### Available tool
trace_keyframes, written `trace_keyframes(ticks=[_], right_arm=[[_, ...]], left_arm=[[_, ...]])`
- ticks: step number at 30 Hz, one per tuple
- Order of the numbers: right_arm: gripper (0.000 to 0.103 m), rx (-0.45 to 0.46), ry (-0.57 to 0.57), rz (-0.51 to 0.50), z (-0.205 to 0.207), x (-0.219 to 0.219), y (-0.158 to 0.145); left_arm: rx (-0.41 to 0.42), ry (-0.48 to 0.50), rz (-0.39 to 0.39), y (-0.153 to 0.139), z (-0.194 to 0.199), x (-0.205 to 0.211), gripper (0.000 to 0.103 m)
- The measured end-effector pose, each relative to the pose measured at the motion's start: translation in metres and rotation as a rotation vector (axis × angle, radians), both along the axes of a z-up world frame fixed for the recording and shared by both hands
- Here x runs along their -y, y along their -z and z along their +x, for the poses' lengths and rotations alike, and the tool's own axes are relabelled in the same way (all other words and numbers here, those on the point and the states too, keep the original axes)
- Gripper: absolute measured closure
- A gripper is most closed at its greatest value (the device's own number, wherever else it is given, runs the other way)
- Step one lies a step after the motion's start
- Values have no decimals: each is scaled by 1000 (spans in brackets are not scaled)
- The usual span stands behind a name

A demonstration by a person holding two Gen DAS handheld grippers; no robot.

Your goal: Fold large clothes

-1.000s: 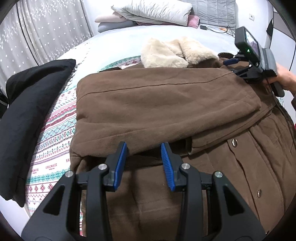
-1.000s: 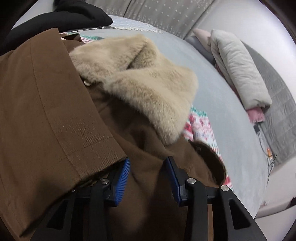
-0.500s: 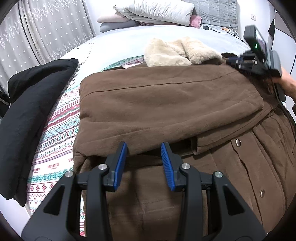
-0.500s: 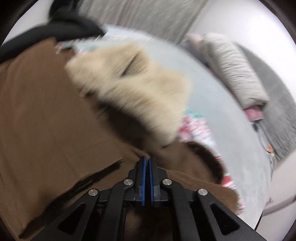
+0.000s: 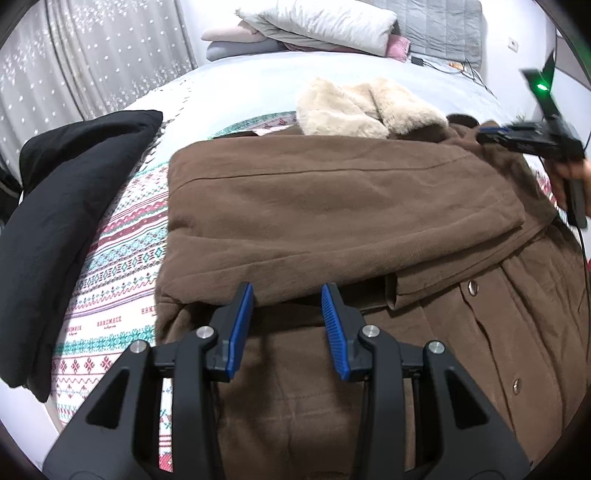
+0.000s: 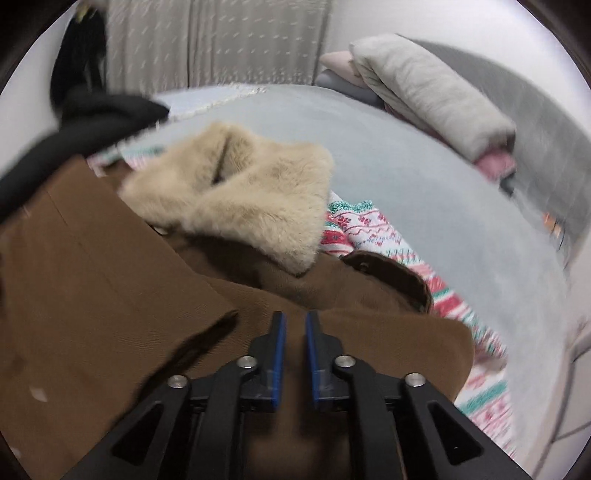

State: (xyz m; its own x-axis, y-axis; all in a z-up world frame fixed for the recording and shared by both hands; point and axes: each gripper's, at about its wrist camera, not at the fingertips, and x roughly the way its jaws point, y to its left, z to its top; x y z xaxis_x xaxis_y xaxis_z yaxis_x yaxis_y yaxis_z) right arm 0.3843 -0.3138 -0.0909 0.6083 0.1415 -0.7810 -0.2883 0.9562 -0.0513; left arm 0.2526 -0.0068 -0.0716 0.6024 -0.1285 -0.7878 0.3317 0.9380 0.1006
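A large brown coat (image 5: 332,206) with a cream fur collar (image 5: 362,107) lies on the bed, one sleeve folded across its front. My left gripper (image 5: 287,310) is open and empty, just above the coat's lower front near the folded sleeve's edge. In the right wrist view the coat (image 6: 92,266) and its fur collar (image 6: 240,199) fill the lower left. My right gripper (image 6: 294,332) hovers over the coat's shoulder with its jaws a narrow gap apart and nothing between them. It also shows in the left wrist view (image 5: 491,134) at the coat's far right.
A patterned blanket (image 5: 122,258) lies under the coat on the pale blue bed (image 5: 240,85). A black garment (image 5: 66,206) lies at the left. Folded pillows and bedding (image 5: 317,26) are stacked at the head. Curtains (image 5: 92,55) hang at the left.
My right gripper shut over the coat's shoulder, then opened to a narrow gap and lifted back a little. My left gripper has stayed open in place.
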Motion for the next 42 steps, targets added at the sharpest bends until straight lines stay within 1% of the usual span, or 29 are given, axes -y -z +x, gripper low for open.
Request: trace_keyframes(ticks=[2, 3, 5, 6, 8, 10, 11, 13, 14, 16, 17, 18, 19, 21, 22, 23, 24, 26, 29, 30, 31, 34, 36, 37, 38, 39, 40, 42], right_arm=[[80, -8, -22, 70, -16, -1, -9], [77, -10, -47, 82, -26, -5, -13], [62, -1, -96, 69, -52, -17, -23], [61, -4, -120, 54, -63, -25, -27], [61, -18, -141, 50, -94, -36, -35], [61, -56, -166, 124, -122, -42, -39], [61, -84, -179, 159, -141, -44, -37], [61, -144, -194, 175, -164, -53, -30], [61, -184, -194, 169, -178, -56, -21], [61, -256, -150, 131, -194, -56, -2], [61, -296, -111, 118, -203, -50, 9], [61, -311, -83, 135, -210, -44, 13], [61, -335, -40, 183, -220, -32, 14], [61, -363, 41, 220, -236, -13, 12], [61, -354, 69, 210, -245, -6, 6], [61, -316, 95, 181, -257, 2, -4], [61, -246, 101, 166, -266, 9, -19], [61, -105, 75, 204, -306, 22, -58], [60, 73, 81, 190, -363, 32, -110], [59, 115, 76, 191, -381, 34, -126], [58, 139, 70, 198, -392, 35, -137], [57, 218, 49, 219, -427, 34, -173], [57, 273, 9, 242, -451, 27, -195], [54, 301, -11, 251, -464, 24, -204], [44, 324, -28, 266, -479, 20, -212], [38, 331, -34, 286, -490, 19, -216], [30, 327, -37, 311, -498, 18, -216], [29, 294, -55, 373, -510, 16, -204]], left_arm=[[22, -2, -2, -7, -5, -5, 63], [29, -2, -1, -10, -8, -7, 62], [37, -12, 0, -13, -14, -14, 60], [31, -21, -3, -13, -17, -18, 57], [2, -53, -13, -10, -23, -33, 57], [-24, -93, -28, -6, -31, -50, 57], [-43, -118, -42, -2, -36, -60, 57], [-93, -160, -51, 11, -45, -76, 57], [-126, -182, -39, 21, -50, -83, 57], [-167, -217, -19, 37, -63, -94, 57], [-183, -227, -30, 43, -72, -100, 57], [-188, -226, -42, 45, -81, -105, 57], [-183, -225, -36, 46, -87, -107, 57], [-164, -225, -11, 44, -103, -112, 57], [-163, -228, -30, 39, -112, -117, 57], [-161, -235, -54, 36, -118, -123, 57], [-157, -243, -79, 31, -124, -128, 57], [-137, -263, -123, 19, -137, -140, 57], [-72, -296, -170, -4, -157, -153, 57], [-51, -299, -181, -10, -161, -156, 57], [-29, -307, -186, -16, -168, -156, 57], [39, -324, -210, -36, -194, -154, 57], [100, -328, -235, -49, -218, -152, 57], [124, -329, -240, -55, -232, -153, 54], [128, -331, -244, -56, -240, -154, 51], [124, -332, -257, -55, -248, -157, 46], [117, -327, -268, -53, -251, -159, 45], [74, -319, -295, -42, -257, -166, 45]])
